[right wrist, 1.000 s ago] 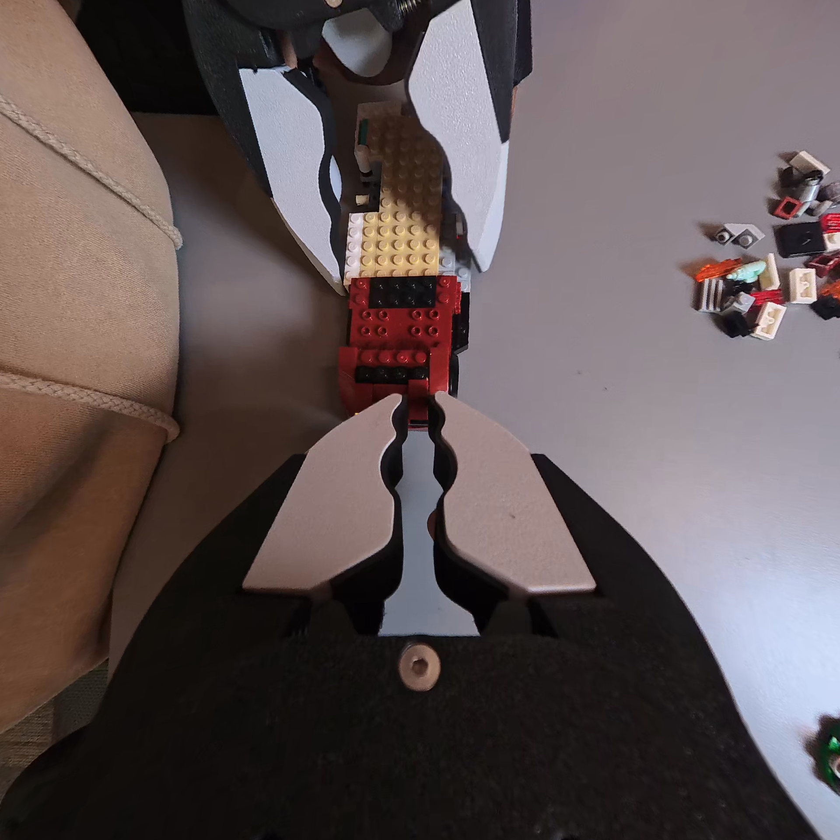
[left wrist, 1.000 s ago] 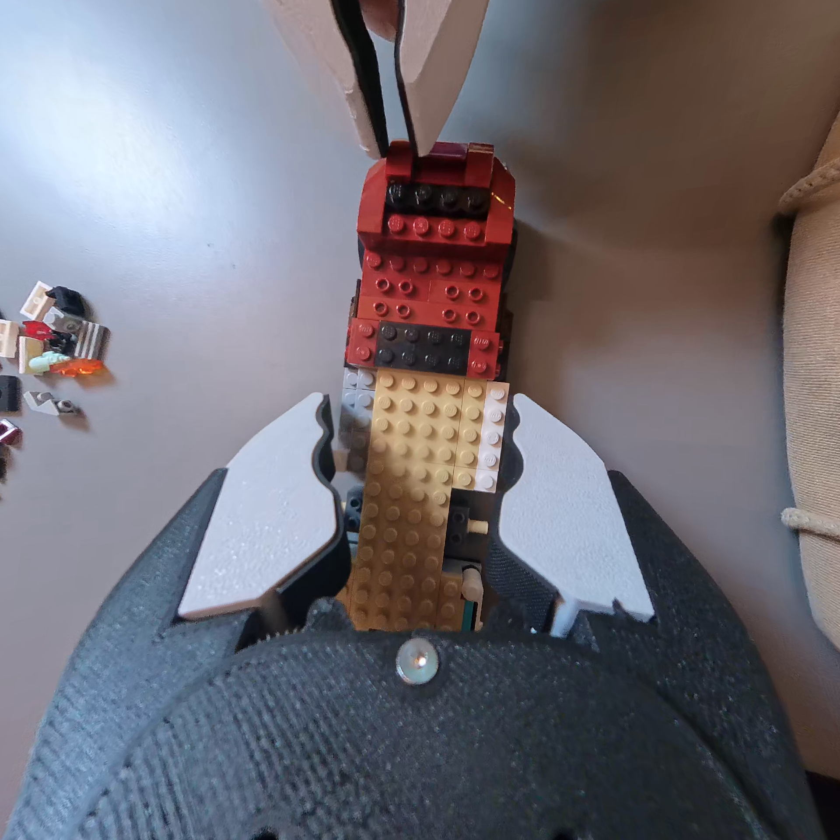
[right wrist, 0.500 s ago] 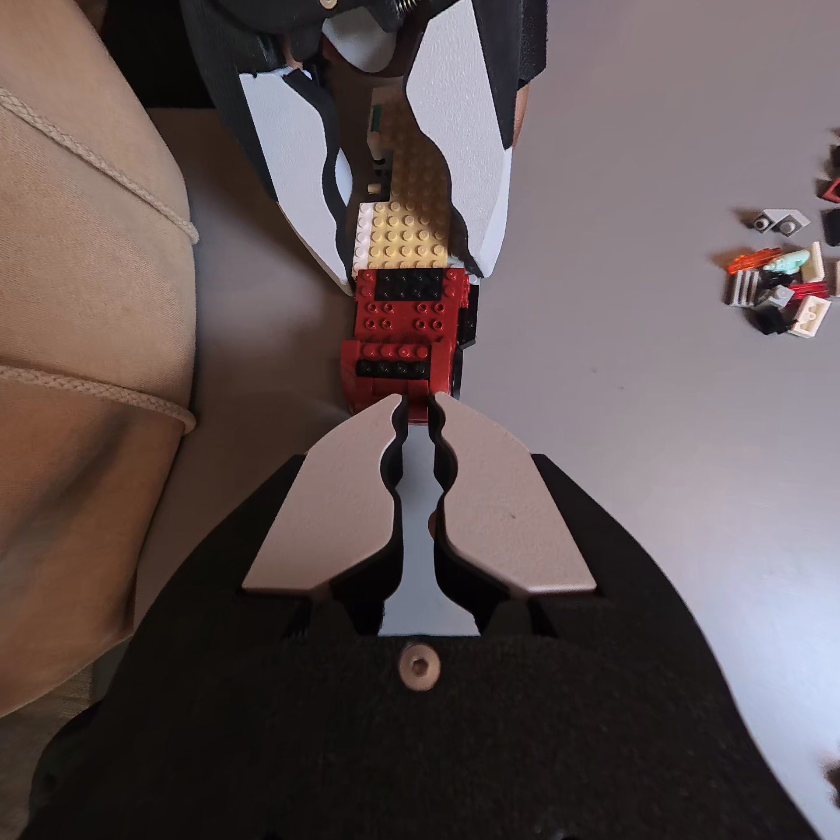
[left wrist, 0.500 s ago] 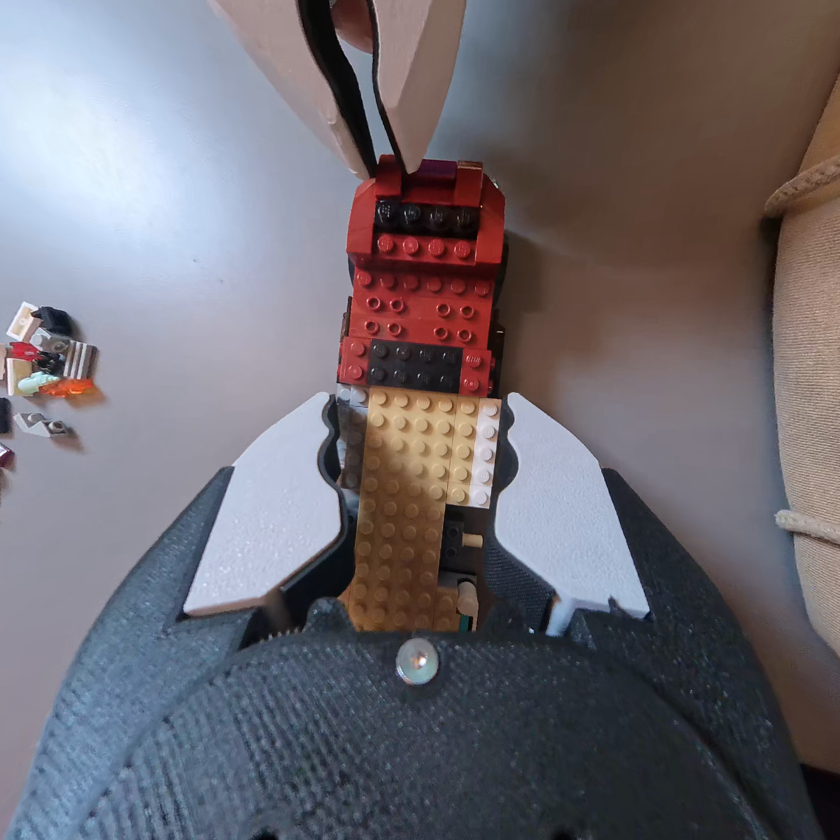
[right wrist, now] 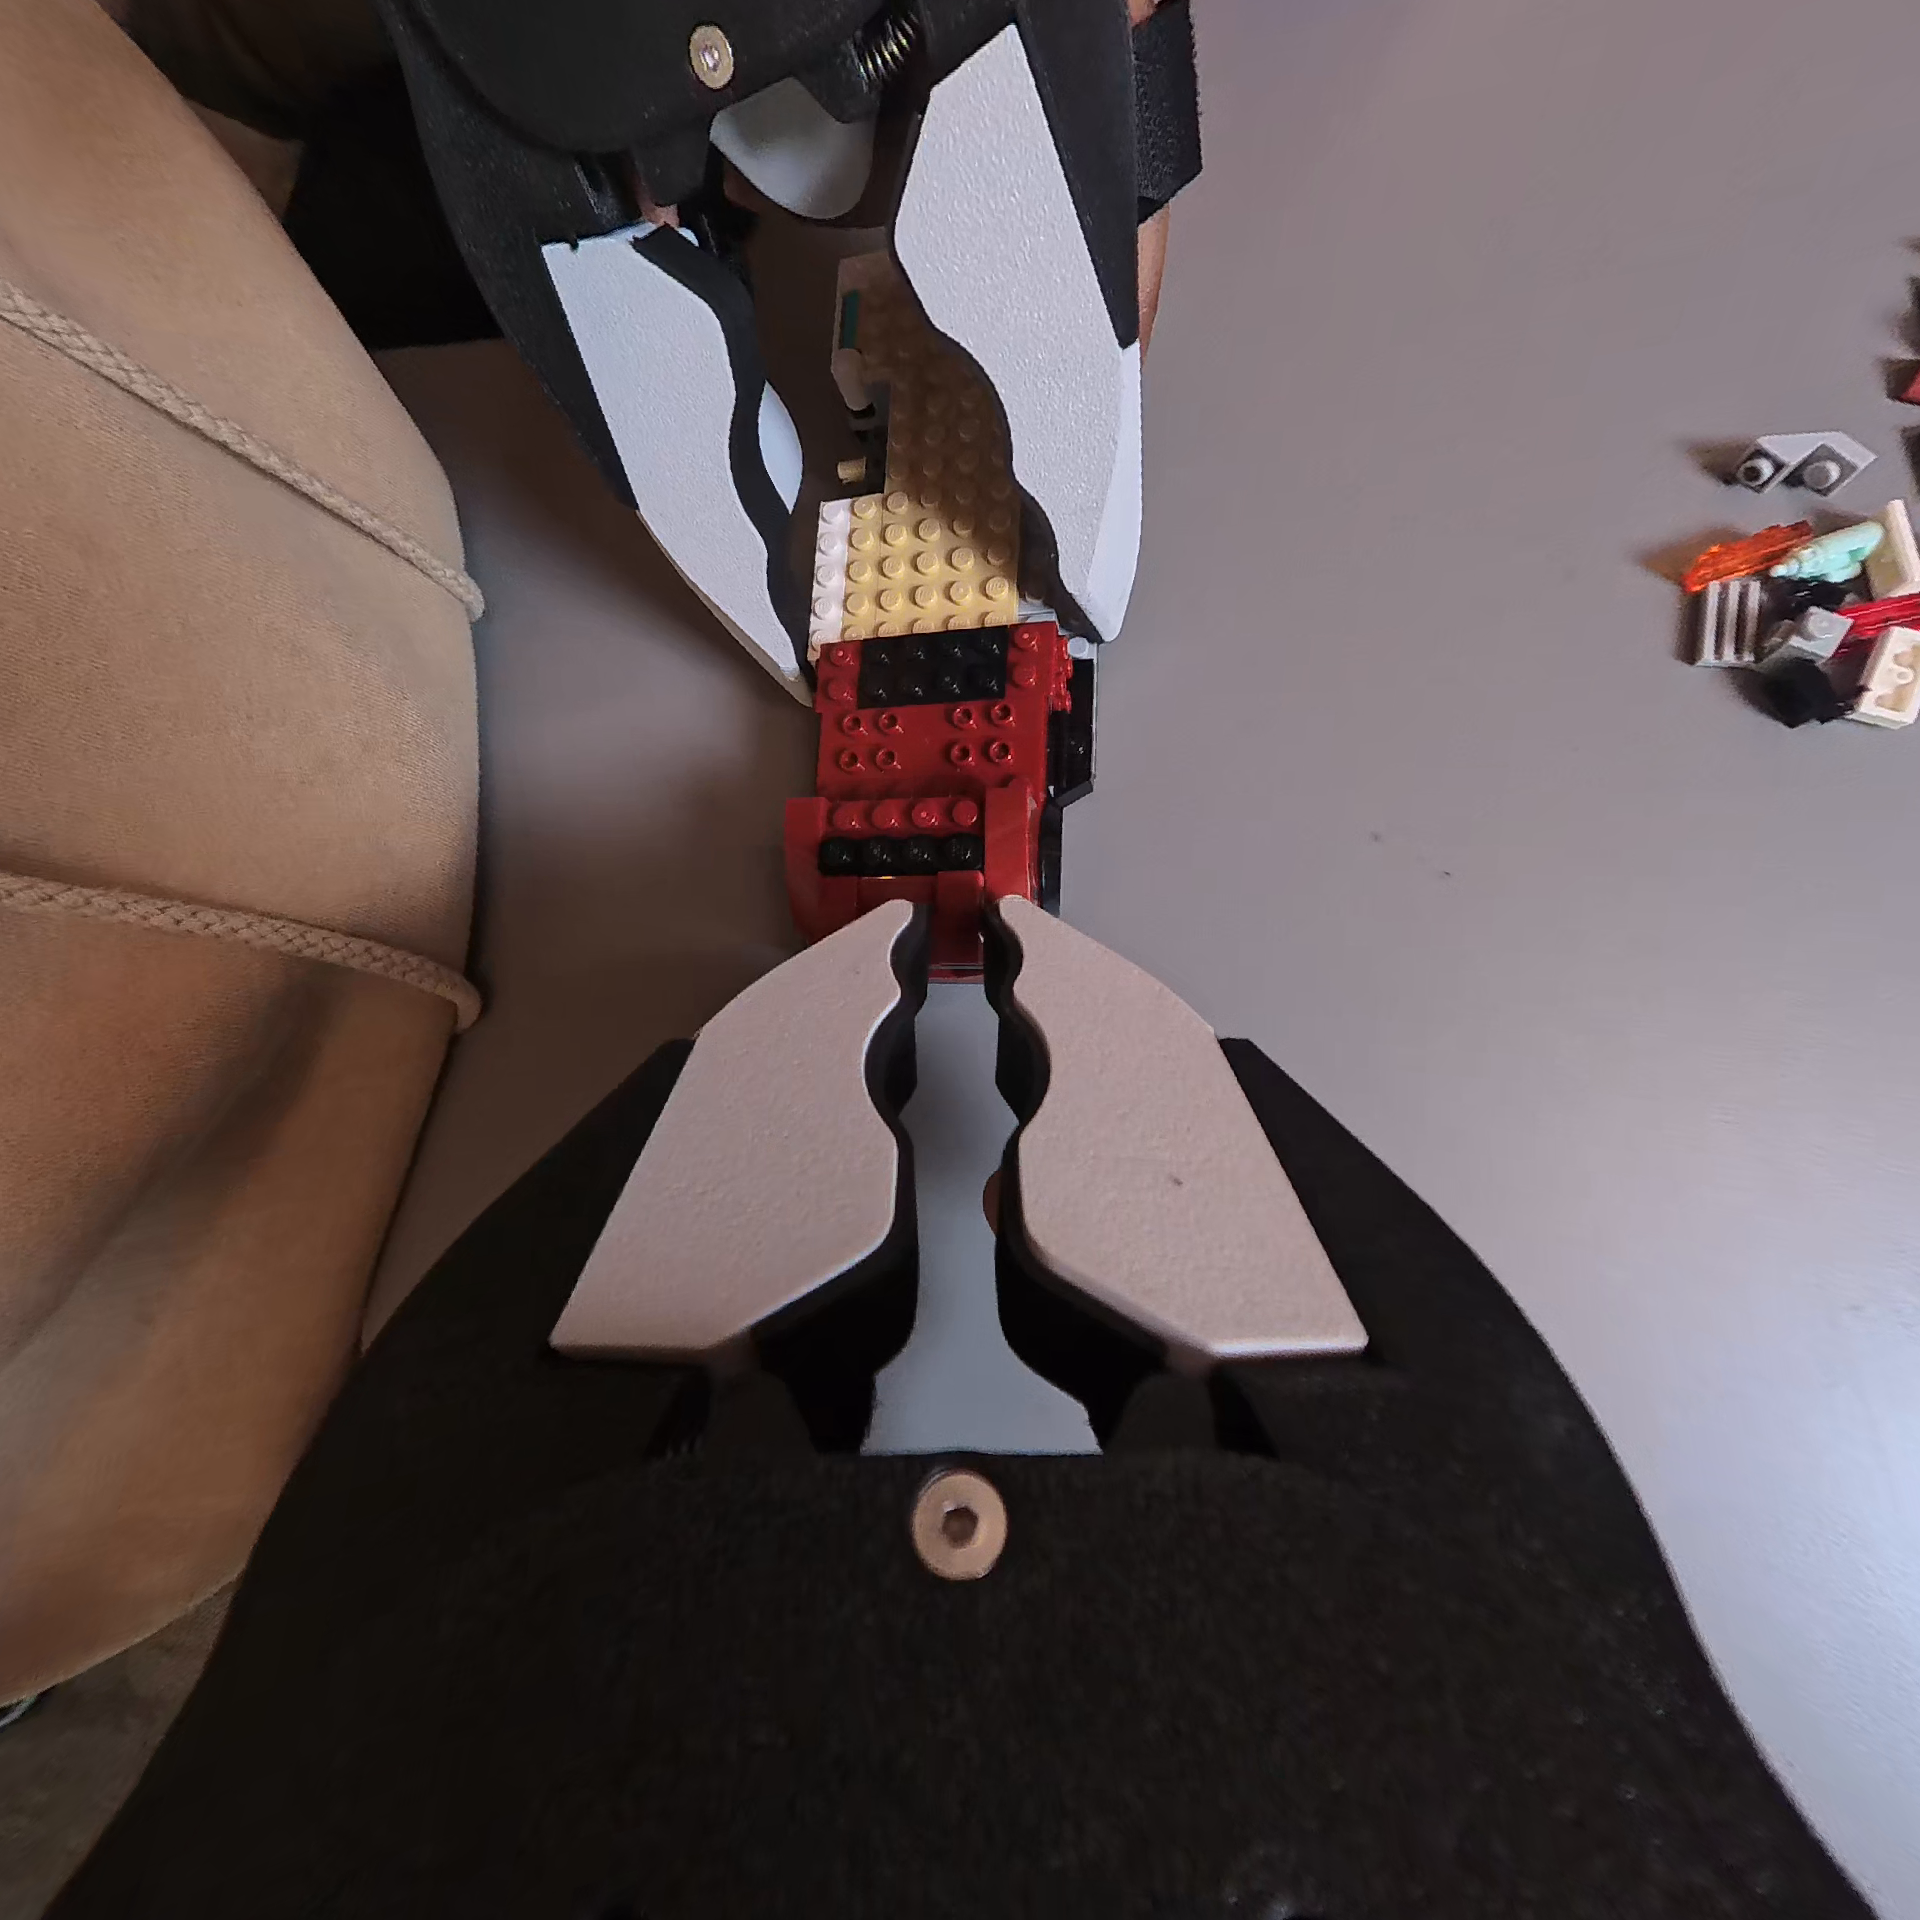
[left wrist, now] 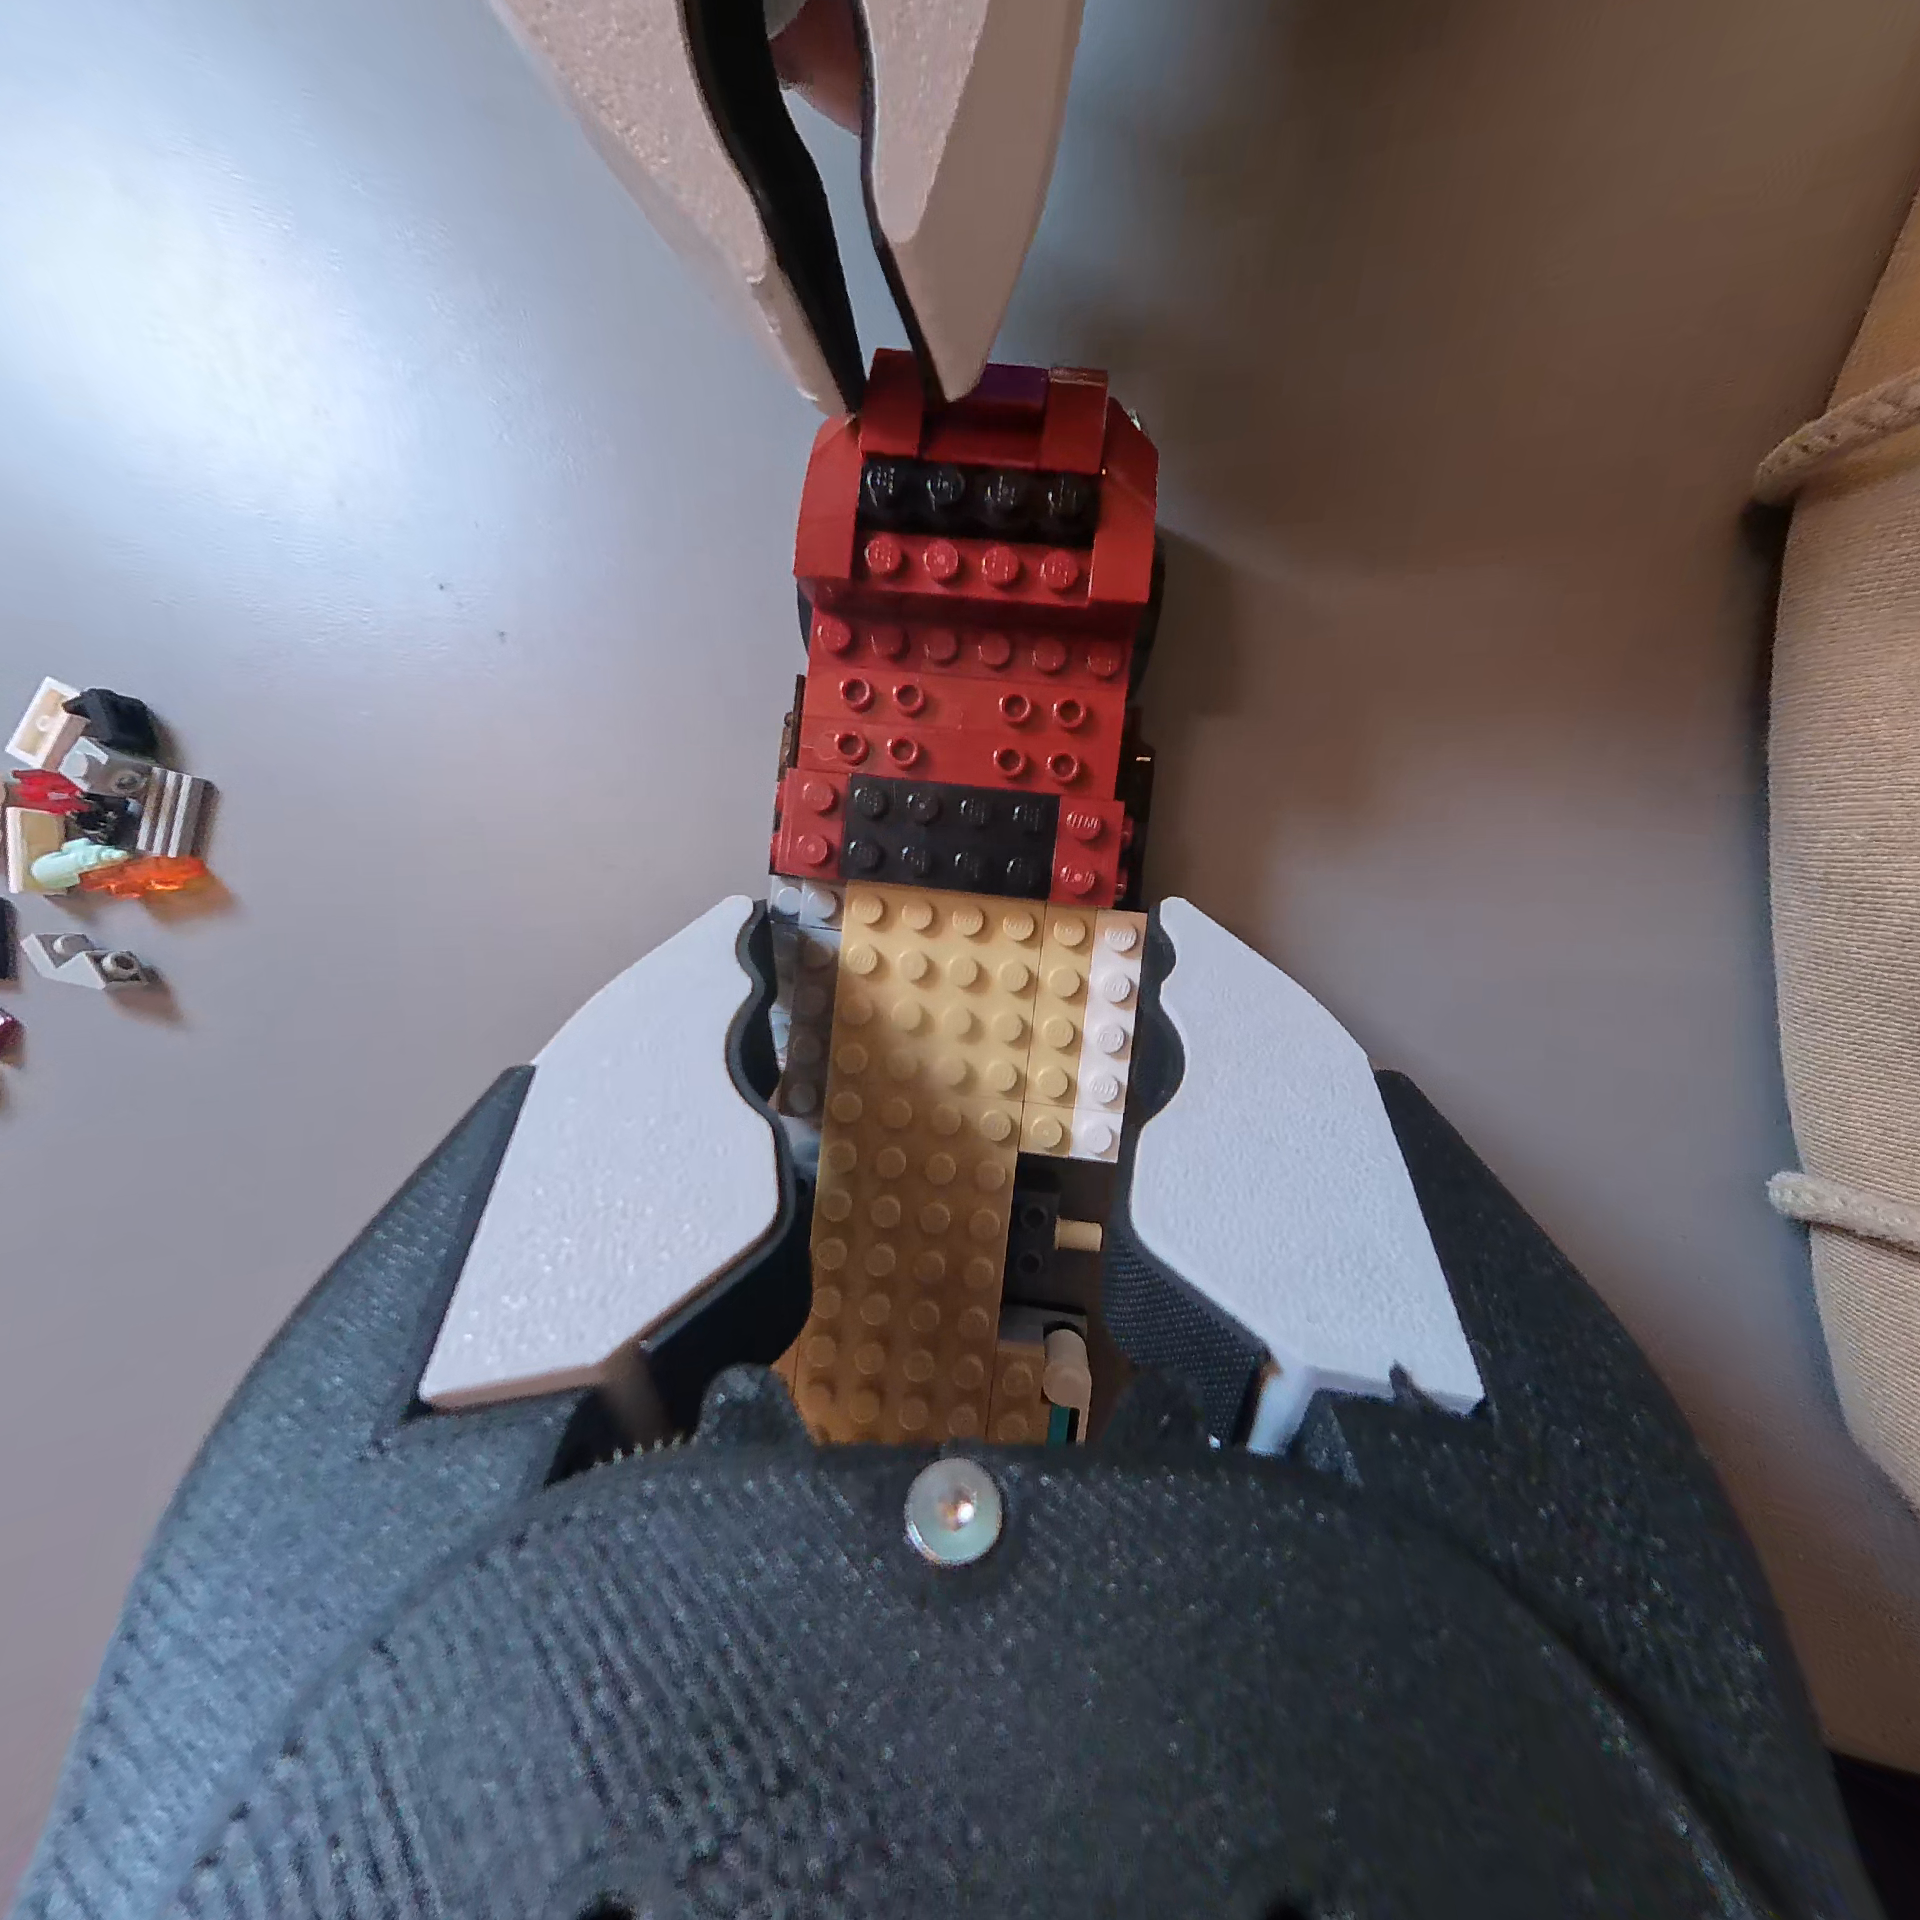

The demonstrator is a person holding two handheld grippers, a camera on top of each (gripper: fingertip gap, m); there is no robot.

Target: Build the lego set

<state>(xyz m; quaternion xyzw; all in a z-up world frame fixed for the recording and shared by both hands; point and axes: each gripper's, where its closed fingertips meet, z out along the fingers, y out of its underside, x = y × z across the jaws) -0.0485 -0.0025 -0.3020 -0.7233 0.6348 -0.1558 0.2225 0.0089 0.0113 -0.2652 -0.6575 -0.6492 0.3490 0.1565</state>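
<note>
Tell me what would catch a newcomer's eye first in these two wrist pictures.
A long studded toy-brick model, dark red at one end and tan at the other, lies mid-frame on the grey table. The left gripper clamps its tan end, while the right gripper pinches a small dark red brick at its red end. Small loose bricks lie off to the side.

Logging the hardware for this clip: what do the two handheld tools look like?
The left tool has a dark grey, ribbed printed body, pale grey wedge fingers with wavy black pads, and a silver screw. The right tool has a black textured body, beige-grey fingers of the same shape, and a tan screw. No cables visible.
</note>
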